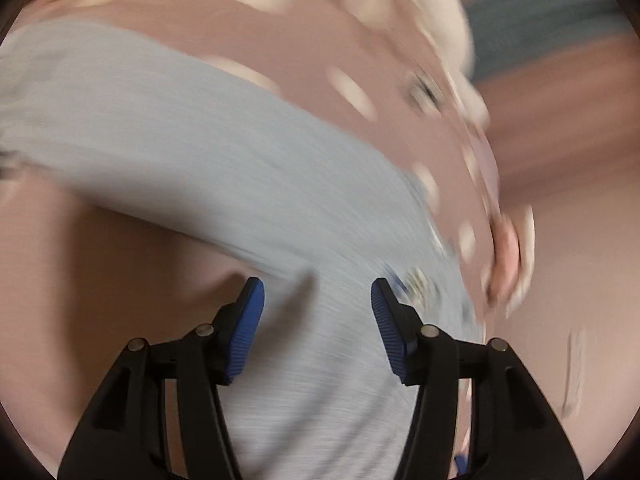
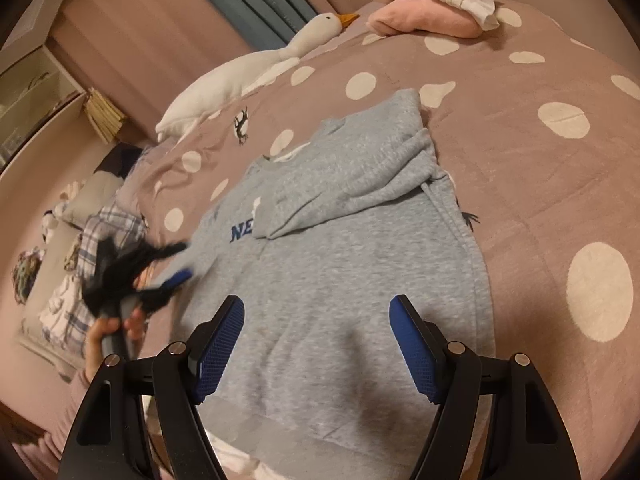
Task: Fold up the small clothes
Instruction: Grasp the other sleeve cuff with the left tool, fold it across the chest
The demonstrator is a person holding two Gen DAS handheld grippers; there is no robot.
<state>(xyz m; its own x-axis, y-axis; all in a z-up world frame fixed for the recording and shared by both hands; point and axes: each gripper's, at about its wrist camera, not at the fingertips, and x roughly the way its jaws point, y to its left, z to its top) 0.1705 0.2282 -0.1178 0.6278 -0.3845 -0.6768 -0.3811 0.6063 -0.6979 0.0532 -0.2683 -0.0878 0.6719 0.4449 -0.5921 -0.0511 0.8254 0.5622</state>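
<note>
A grey sweatshirt with blue lettering lies flat on the pink polka-dot bedspread. Its right sleeve is folded across the chest. My right gripper is open and empty, hovering over the sweatshirt's lower body near the hem. My left gripper is open over the grey sweatshirt in a heavily blurred left wrist view. It also shows blurred in the right wrist view at the sweatshirt's left edge, held by a hand.
A white goose plush lies at the back left of the bed. Folded pink and white clothes sit at the far edge. A plaid garment pile and other items lie off the bed's left side.
</note>
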